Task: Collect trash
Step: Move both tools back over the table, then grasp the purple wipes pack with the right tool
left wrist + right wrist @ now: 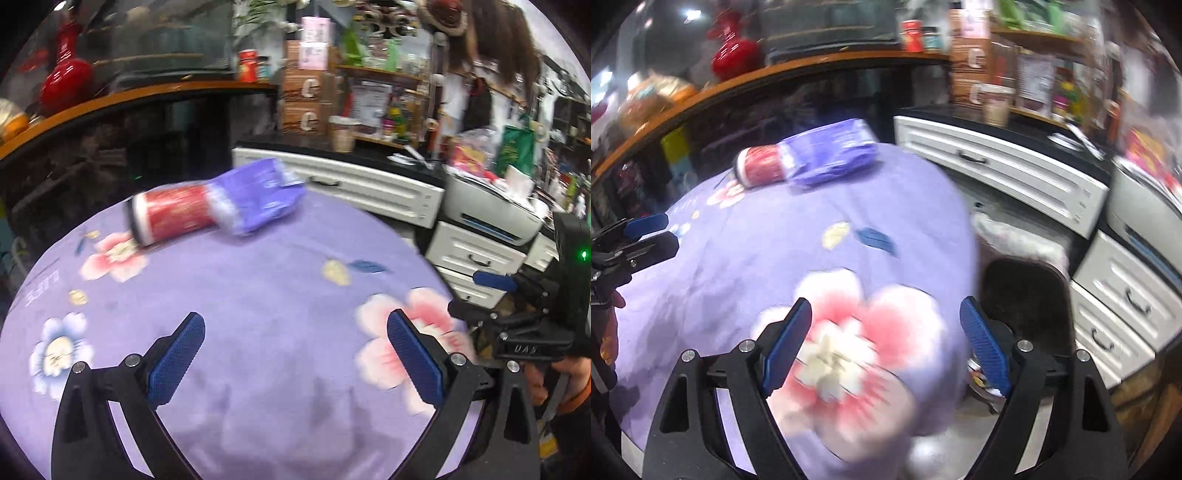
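Note:
A red cup (173, 216) (761, 166) lies on its side at the far edge of a round table with a purple flowered cloth (258, 288) (775, 251). A purple packet (262, 199) (831, 155) lies against its right end. My left gripper (295, 332) hovers over the near half of the table, open and empty, well short of both items. My right gripper (886, 317) is open too, nothing between its fingers, over the table's right rim with a pink flower under it. Each gripper shows at the edge of the other's view (517, 295) (639, 236).
White drawer cabinets (369, 192) (1015, 170) stand behind and right of the table. A dark bin (1023, 295) with a white liner sits on the floor by the table's right edge. A printer (491, 210) and cluttered shelves fill the back; a wooden counter (110, 99) curves behind.

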### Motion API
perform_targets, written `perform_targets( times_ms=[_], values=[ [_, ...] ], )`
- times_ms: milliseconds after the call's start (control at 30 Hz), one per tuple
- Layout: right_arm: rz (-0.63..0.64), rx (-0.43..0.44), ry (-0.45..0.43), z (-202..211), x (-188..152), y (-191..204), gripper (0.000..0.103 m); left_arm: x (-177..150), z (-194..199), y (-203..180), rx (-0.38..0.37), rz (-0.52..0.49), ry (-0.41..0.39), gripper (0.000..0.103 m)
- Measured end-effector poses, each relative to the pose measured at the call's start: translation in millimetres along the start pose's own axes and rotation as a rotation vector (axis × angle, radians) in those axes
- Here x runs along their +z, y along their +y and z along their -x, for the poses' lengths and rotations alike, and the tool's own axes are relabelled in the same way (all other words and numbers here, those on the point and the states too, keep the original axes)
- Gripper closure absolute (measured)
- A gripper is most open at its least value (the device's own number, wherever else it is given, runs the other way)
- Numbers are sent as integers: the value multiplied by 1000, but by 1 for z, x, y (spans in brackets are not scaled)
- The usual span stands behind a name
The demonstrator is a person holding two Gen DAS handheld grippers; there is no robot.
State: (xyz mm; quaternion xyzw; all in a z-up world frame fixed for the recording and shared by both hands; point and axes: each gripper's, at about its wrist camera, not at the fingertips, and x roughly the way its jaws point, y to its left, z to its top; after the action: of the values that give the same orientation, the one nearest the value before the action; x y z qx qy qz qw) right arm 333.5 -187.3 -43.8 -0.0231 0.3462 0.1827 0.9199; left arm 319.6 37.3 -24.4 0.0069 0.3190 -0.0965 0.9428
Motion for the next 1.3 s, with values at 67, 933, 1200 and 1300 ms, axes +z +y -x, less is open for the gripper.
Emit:
perform_targets(
  times_ms=[67, 933, 1200, 1300],
  values=[
    [51, 9, 12, -12, 15, 22, 21, -3, 4, 19, 16, 27, -8, 5],
    [353, -265, 83, -221, 159, 171, 40, -26, 12, 139, 133, 104, 1, 5],
    [345, -288, 80, -216, 152, 151, 88, -28, 4, 135, 115, 94, 15, 5],
    [310, -241, 57, -198, 151, 137, 90, -25, 2, 132, 110, 82, 14, 5]
  ],
)
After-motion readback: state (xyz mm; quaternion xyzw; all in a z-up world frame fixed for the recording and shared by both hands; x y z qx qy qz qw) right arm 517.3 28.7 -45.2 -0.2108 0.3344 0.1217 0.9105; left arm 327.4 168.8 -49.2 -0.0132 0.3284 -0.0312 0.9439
